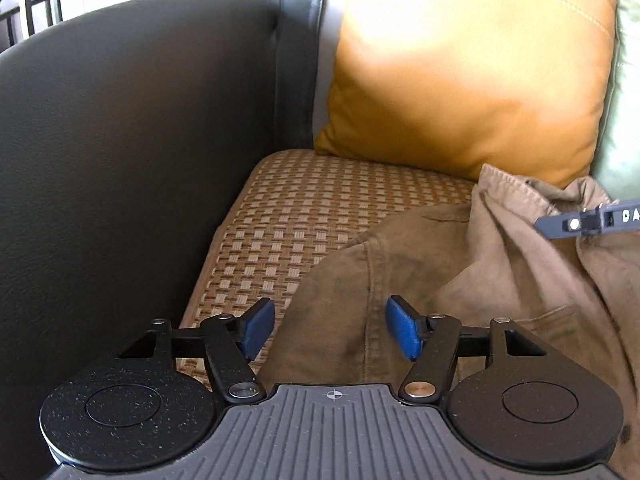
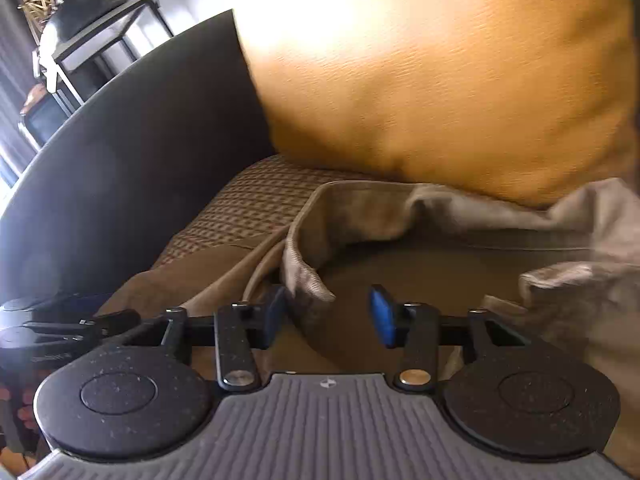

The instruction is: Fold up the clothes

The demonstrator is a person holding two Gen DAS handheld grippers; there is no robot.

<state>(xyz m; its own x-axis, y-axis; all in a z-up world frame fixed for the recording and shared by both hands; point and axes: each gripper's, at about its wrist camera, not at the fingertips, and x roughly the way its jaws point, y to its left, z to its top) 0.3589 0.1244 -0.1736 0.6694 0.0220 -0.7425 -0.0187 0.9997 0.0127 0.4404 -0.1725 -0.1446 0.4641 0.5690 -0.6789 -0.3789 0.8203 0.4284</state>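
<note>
Left wrist view: a khaki garment [image 1: 460,280] lies crumpled on the woven seat mat [image 1: 288,216], under the released left gripper [image 1: 328,330]. Right gripper [image 2: 328,316] also gapes, cloth edge between its jaws, orange cushion [image 2: 440,100] beyond.

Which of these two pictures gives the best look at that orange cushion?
The left wrist view. There the orange cushion shows nearly whole, with its stitched seam and its lower edge resting on the woven seat mat. The right wrist view sits too close: the cushion fills the frame, blurred and glared out at the top.
</note>
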